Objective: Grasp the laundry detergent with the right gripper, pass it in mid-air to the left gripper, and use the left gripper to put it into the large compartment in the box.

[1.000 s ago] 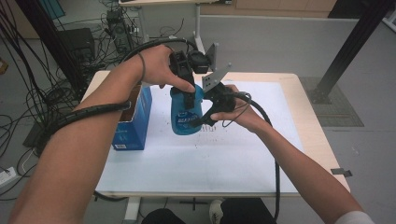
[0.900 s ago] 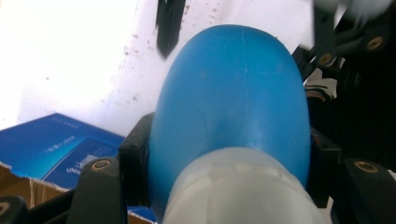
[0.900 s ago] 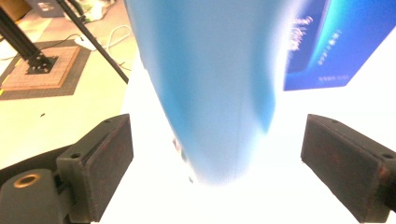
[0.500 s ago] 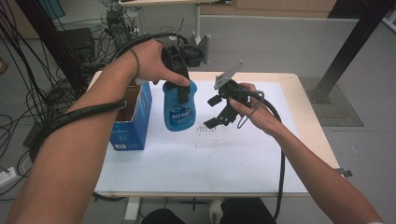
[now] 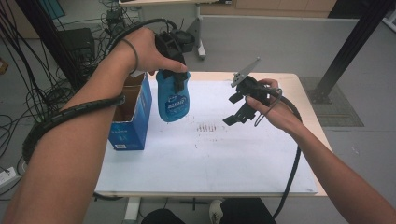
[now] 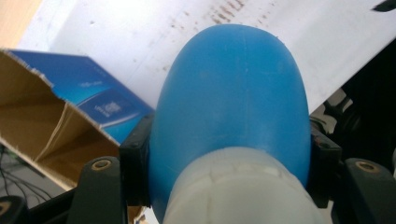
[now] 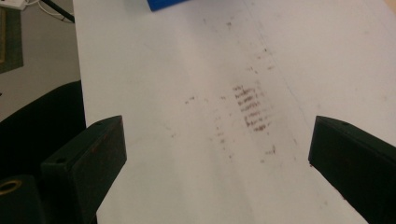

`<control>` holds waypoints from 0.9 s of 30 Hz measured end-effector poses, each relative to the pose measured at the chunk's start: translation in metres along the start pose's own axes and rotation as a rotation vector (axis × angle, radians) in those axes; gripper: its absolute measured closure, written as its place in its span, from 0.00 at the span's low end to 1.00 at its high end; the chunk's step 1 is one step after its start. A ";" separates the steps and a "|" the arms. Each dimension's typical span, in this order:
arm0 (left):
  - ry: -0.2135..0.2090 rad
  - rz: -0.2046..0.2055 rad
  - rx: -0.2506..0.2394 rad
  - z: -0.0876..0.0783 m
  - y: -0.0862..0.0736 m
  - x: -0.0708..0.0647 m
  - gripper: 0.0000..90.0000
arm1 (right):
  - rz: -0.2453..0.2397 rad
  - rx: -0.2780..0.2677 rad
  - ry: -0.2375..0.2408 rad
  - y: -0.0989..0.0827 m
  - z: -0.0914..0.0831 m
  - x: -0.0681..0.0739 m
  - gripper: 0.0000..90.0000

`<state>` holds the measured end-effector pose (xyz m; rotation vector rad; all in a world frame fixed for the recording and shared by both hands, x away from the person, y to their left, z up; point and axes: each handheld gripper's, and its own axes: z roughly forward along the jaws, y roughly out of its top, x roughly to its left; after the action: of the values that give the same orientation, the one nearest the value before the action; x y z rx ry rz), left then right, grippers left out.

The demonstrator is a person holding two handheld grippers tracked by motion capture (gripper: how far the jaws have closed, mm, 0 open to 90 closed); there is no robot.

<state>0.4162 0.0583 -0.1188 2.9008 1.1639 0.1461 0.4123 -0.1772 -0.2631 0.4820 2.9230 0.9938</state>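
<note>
Above the left part of the surface point(image 5: 205, 158), the left gripper point(image 5: 173, 70) holds a blue bottle point(image 5: 173, 95) in the air, clear of the white sheet below it. In the high view the bottle hangs from the gripper with its body pointing down, and a white label with dark letters faces the camera. In the left gripper view the two black jaws press on both sides of the bottle point(image 6: 233, 102), close to a white part at its near end, so the jaws are clamped on the bottle. Just beside the bottle, to its left in the high view, an open blue box point(image 5: 133, 116) stands on the surface; its brown inside and raised flaps show also in the left gripper view point(image 6: 60, 121). The right gripper point(image 5: 238, 109) is well apart from the bottle, on the right side of the high view, held by the right hand point(image 5: 275, 109) above the surface. Its jaws have just been opening, and in the right gripper view point(image 7: 217, 154) they stand wide apart with nothing between them. Below them lies the white sheet with a patch of small brown marks point(image 7: 252, 109), which in the high view point(image 5: 208, 127) sits between the bottle and the right gripper.
</note>
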 end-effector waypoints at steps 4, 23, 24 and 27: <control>0.018 -0.093 -0.009 -0.011 -0.002 0.009 0.41 | 0.013 0.056 -0.036 -0.010 -0.010 -0.002 0.05; 0.073 -0.481 -0.053 -0.050 -0.028 0.061 0.41 | -0.039 0.191 -0.147 -0.039 -0.036 0.005 0.06; 0.078 -0.503 -0.056 -0.051 -0.030 0.064 0.41 | -0.036 0.193 -0.151 -0.040 -0.037 0.005 0.06; 0.083 -0.570 -0.053 -0.053 -0.037 0.073 0.41 | -0.033 0.193 -0.159 -0.046 -0.040 0.004 0.06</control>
<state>0.4389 0.1342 -0.0615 2.4138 1.9015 0.2793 0.3906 -0.2343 -0.2579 0.4911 2.8849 0.6396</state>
